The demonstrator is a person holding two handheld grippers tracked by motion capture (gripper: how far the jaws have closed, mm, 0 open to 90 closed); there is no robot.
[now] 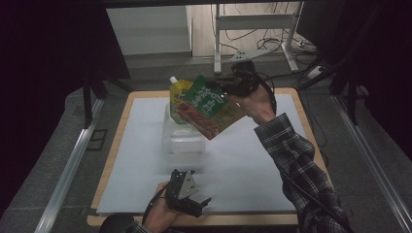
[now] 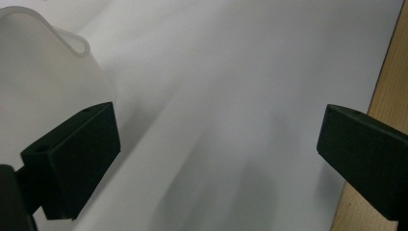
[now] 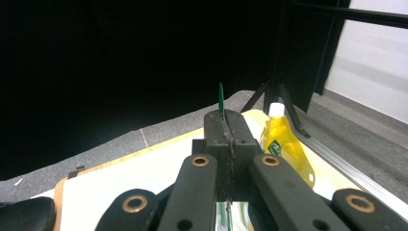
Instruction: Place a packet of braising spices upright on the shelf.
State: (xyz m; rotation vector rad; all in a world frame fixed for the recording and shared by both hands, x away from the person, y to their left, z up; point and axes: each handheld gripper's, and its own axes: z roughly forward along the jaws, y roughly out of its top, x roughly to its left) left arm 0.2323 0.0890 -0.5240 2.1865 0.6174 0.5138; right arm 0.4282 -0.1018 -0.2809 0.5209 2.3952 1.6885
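Right gripper (image 1: 232, 90), arm outstretched, pinched a flat glossy green pouch (image 1: 208, 108) above the translucent plastic container (image 1: 183, 138); left gripper (image 1: 194, 204) gaped wide, low.

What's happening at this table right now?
A person is working with a tool in each hand. The right tool is shut on a flat green and orange food packet, holding it in the air above a clear plastic container on the white table mat. A yellow spouted pouch already stands in that container. The left tool rests near the table's front edge with its jaws open and nothing between them.
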